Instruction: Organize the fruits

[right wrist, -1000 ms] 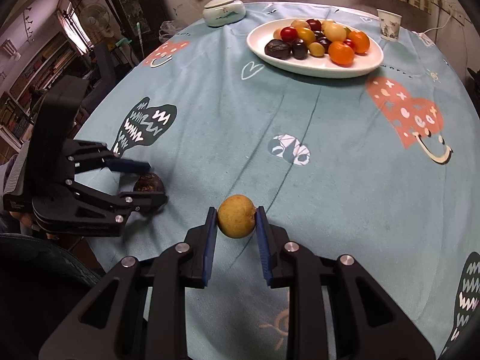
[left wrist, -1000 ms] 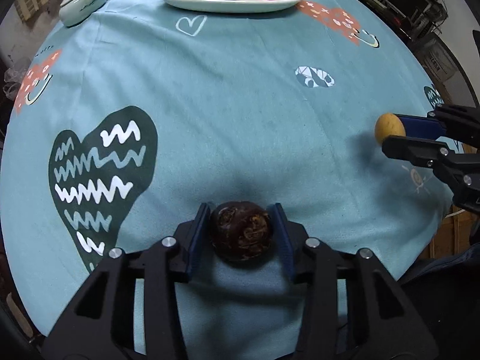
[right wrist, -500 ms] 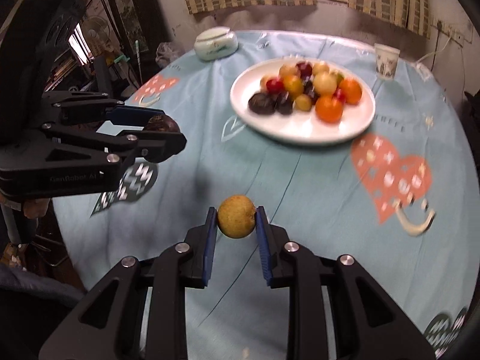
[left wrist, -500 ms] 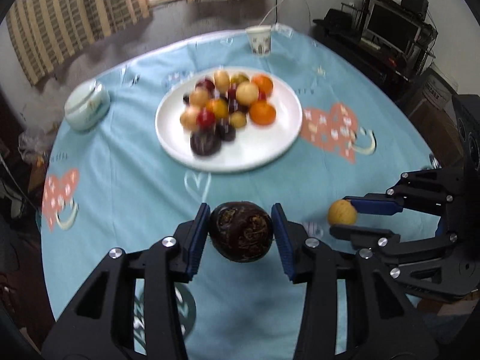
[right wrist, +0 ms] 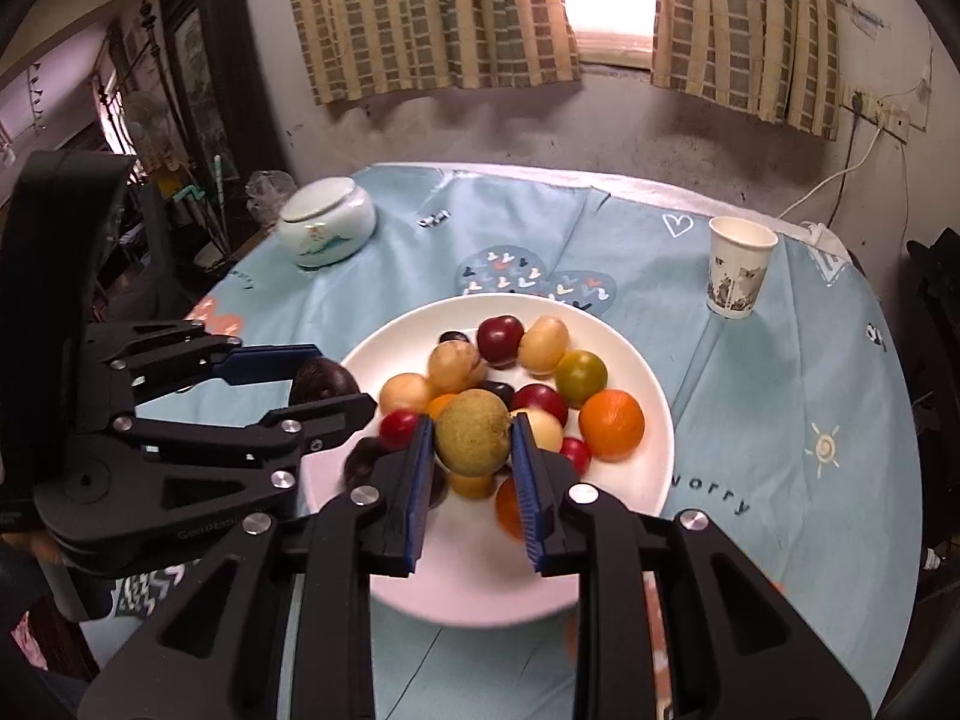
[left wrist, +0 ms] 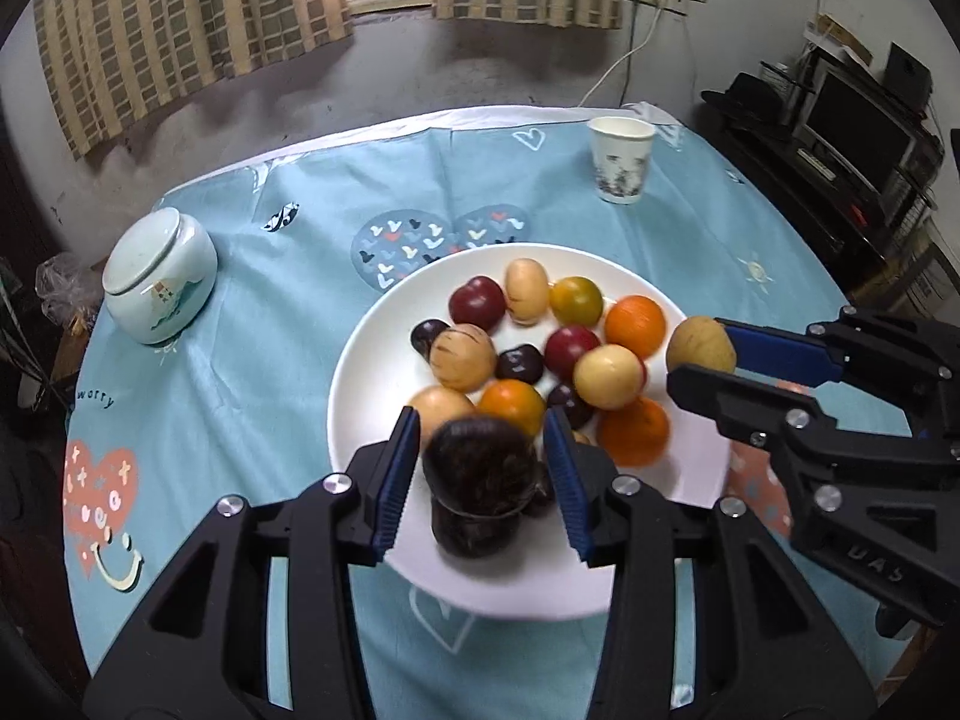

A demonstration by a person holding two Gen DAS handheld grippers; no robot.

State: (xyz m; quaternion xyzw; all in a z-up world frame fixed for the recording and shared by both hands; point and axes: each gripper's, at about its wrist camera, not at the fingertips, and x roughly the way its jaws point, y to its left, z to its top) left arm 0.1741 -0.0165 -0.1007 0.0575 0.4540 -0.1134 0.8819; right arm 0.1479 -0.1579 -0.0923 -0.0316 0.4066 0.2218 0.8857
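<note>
Jaws flank a dark, wrinkled, round fruit (left wrist: 480,459).

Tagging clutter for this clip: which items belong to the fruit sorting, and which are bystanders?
Part of the job:
- dark brown fruit between the left tongs
- yellow-green fruit in the right tongs
- white plate of mixed fruit

Just lying about:
- paper cup
- lidded ceramic jar
- patterned tablecloth

Round desk (left wrist: 252,396) w/ blue patterned cloth, white plate (left wrist: 372,360) of fruit at centre, paper cup (left wrist: 620,159) far right, lidded ceramic jar (left wrist: 159,276) far left
</note>
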